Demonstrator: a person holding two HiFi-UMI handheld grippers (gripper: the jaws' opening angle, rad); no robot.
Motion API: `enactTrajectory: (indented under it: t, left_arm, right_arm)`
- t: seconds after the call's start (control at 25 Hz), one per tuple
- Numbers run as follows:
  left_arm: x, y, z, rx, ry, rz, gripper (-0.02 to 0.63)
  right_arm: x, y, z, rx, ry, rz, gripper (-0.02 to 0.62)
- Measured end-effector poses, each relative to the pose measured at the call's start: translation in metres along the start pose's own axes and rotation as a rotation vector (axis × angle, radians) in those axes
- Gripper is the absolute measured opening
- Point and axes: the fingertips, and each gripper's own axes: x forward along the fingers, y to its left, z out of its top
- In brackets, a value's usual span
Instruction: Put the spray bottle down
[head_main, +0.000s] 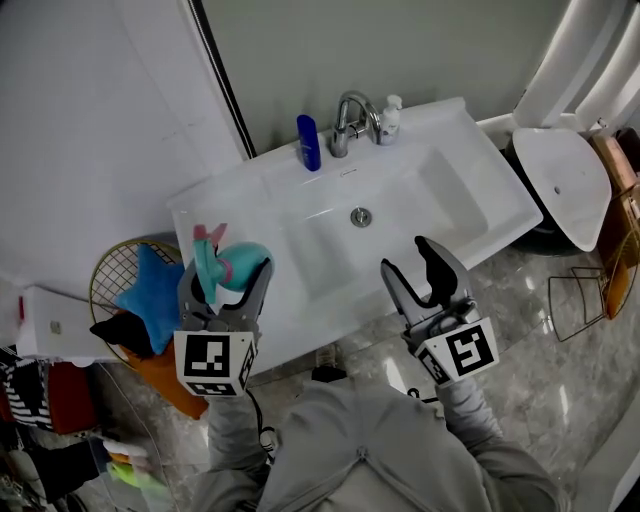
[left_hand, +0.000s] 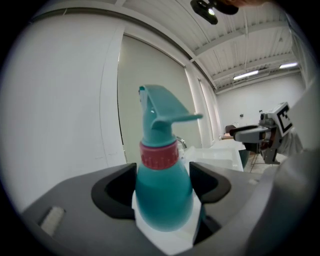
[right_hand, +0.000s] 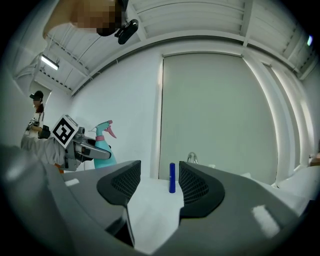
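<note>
At 8 o'clock, a round wire basket (head_main: 104, 268) with a blue star-shaped cushion (head_main: 155, 290) inside. At its 3 o'clock, a teal plastic spray bottle with a pink collar (head_main: 236, 266), upright, clamped by its belly in the left hand-held gripper (head_main: 226, 290) over the left front edge of the white sink surface (head_main: 440, 200). At 5 o'clock, the right hand-held gripper (head_main: 405, 253), jaws apart, nothing gripped; at 12 o'clock, a slim blue cylindrical bottle (head_main: 309, 142) beside the chrome faucet (head_main: 350, 118).

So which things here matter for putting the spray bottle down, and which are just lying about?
In the job: spray bottle, held in the left gripper; sink counter, a likely landing spot.
Lying about: blue bottle, faucet, small white bottle, blue star in wire basket; right gripper open, idle.
</note>
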Motion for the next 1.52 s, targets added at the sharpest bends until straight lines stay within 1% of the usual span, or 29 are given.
enactTrajectory:
  t: [0.36,0.68,1.04,1.24,1.52]
  left_arm:
    - [0.074,0.028,-0.010,-0.004,0.003,-0.065,0.382]
    - [0.122,0.043,-0.023,-0.013,0.014,-0.100,0.382]
    - [0.172,0.054,-0.032,-0.001,0.024,-0.134,0.382]
    - [0.197,0.053,-0.040,-0.018,0.025,-0.162,0.382]
    - [0.223,0.052,-0.054,-0.032,0.039,-0.183,0.382]
  right_arm:
    - [0.046,-0.014,-0.007,-0.012,0.033,-0.043,0.238]
    - [0.075,-0.022,-0.015,-0.024,0.061,-0.063,0.238]
    - [0.092,-0.033,-0.023,-0.016,0.098,-0.094,0.238]
    - [0.097,-0.039,-0.030,-0.033,0.137,-0.119,0.238]
    - [0.104,-0.047,-0.036,-0.033,0.164,-0.143,0.238]
